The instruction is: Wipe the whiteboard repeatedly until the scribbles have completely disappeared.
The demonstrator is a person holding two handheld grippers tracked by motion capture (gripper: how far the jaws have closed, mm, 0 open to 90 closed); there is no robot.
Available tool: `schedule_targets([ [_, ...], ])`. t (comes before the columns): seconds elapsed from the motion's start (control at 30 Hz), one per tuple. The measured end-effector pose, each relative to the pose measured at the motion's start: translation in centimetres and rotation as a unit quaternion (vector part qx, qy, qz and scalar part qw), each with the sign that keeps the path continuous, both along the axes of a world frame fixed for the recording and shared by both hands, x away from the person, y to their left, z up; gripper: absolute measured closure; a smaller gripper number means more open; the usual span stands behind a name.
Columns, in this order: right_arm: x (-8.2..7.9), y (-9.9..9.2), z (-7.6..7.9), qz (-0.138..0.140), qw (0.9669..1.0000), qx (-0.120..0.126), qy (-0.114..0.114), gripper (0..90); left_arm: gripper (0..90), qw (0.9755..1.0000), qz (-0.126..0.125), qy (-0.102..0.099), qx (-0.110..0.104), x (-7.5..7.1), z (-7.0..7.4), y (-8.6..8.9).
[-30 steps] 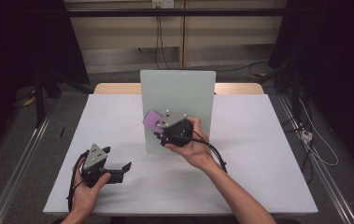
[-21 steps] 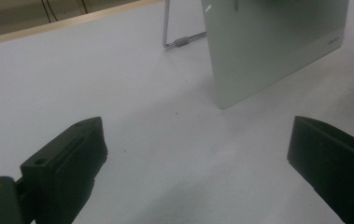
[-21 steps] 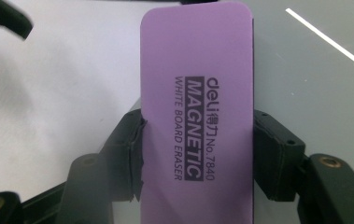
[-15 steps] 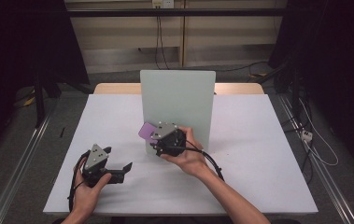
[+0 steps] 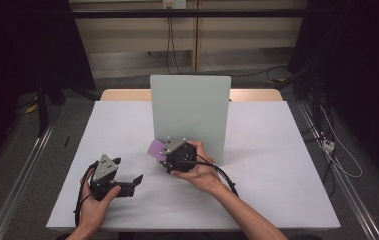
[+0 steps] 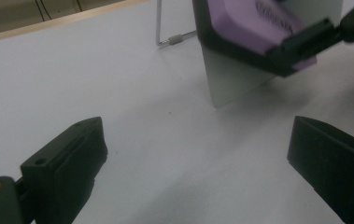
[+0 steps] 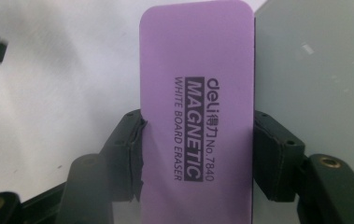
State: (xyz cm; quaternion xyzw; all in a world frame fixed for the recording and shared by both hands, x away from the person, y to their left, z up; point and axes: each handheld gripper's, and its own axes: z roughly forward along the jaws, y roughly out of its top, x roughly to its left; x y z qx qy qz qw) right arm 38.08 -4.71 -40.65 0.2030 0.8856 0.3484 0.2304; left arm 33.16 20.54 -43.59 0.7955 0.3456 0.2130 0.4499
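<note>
Near left of tabletop [image 5: 277, 165]: left claw [image 5: 136, 180] held low in left hand [image 5: 94, 200], jaws spread wide, nothing between them. Pointed right, toward centre. Idle, by the look of it.

Centre of tabletop, just farther: right claw [image 5: 159, 152] in right hand [image 5: 202, 172], jaws clamped on eraser [image 7: 198, 102]. Grip taken across the narrow sides at the lower half, per the right gripper view; printed purple face toward the camera, label reading "MAGNETIC WHITE BOARD ERASER". Dark underside layer visible in the left gripper view [image 6: 240, 46]. Eraser held off the tabletop, tilted, at the near-left lower corner of board [image 5: 192, 115]. Contact between eraser and board: cannot be told from the high view; in the right gripper view, eraser edge lined up just beside the board's edge.

Far centre: board standing upright on tabletop, pale grey-green face toward the person, propped by a thin metal leg [image 6: 165, 32] at the rear.

Progress, judged from present positions:
- Pick-up of eraser: done; grip looks square and firm.
- Bringing eraser to board: largely done; at the board's lower corner.
- Left to do, probably: pressing the eraser flat to the board face, then wiping or releasing to the magnet. No marks to be made out on the board.

Count:
- Claws: two.
- Eraser: one.
- Board: one.
- Tabletop: one.
</note>
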Motion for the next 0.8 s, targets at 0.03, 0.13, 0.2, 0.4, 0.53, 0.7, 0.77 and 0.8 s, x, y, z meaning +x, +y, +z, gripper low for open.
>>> schedule_targets([
  [0.03, 0.1, -0.3, 0.4, -0.006, 0.9999, 0.009, -0.002, 41.9, 4.5, 1.0000, 0.000, 0.000, 0.000, 0.0, 0.0, 0.0],
  [0.13, 0.3, -1.3, 1.6, -0.020, 0.9993, 0.025, -0.017, 41.9, 4.5, 1.0000, -0.001, -0.001, 0.001, 0.0, 0.0, -0.1],
  [0.2, 0.4, -1.9, 2.4, -0.030, 0.9986, 0.036, -0.023, 41.9, 4.5, 1.0000, 0.000, 0.000, 0.001, 0.0, 0.0, -0.1],
  [0.4, 1.0, -3.9, 5.4, -0.059, 0.9950, 0.057, -0.055, 41.8, 4.5, 1.0000, 0.001, 0.001, 0.000, 0.0, -0.1, -0.1],
  [0.53, 1.3, -5.3, 7.1, -0.077, 0.9920, 0.067, -0.074, 41.8, 4.5, 1.0000, -0.002, 0.003, 0.000, 0.0, -0.1, -0.2],
  [0.7, 1.3, -5.8, 7.3, -0.083, 0.9906, 0.075, -0.079, 41.8, 4.5, 1.0000, -0.001, 0.001, 0.001, 0.0, 0.0, -0.1],
  [0.77, 1.2, -5.6, 6.8, -0.077, 0.9919, 0.065, -0.077, 41.8, 4.5, 1.0000, -0.001, 0.003, 0.001, 0.0, 0.0, 0.0],
  [0.8, 1.0, -5.4, 6.4, -0.074, 0.9927, 0.059, -0.075, 41.8, 4.5, 1.0000, 0.002, 0.002, -0.003, 0.0, -0.1, -0.1],
])
